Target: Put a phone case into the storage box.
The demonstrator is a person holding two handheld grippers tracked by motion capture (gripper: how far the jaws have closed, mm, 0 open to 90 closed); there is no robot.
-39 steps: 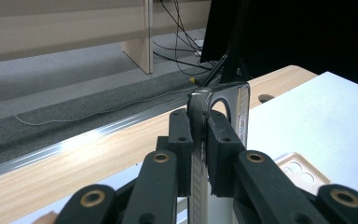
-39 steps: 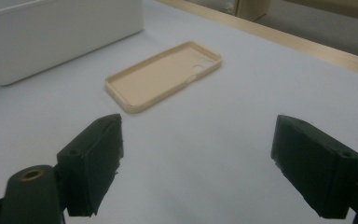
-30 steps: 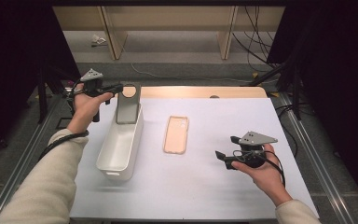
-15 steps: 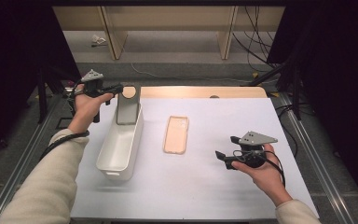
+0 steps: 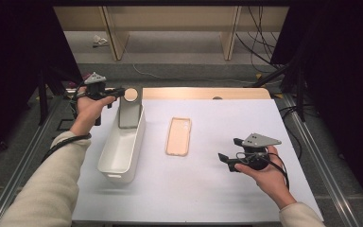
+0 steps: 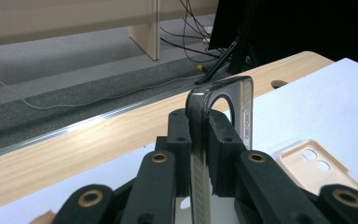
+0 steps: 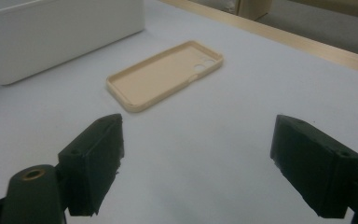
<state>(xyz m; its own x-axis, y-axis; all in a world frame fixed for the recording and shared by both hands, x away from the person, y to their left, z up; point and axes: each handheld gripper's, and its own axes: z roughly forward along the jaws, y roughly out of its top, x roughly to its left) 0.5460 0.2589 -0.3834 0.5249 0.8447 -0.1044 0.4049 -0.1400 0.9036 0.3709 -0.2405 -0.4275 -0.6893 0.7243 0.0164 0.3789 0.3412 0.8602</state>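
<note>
While the left tool (image 6: 200, 154) clenched the smoky phone case (image 6: 221, 112) upright over the white bin's (image 5: 120, 156) far end, slippage risked a tumble outside; right tool (image 7: 196, 168) idled released near the beige case (image 7: 165, 74).

The smoky translucent phone case (image 6: 200, 140) stands upright on its short end at the far end of the white bin (image 5: 123, 151), its lower end inside the bin and its round camera cutout uppermost, pinched at its top edge between black pads.
</note>
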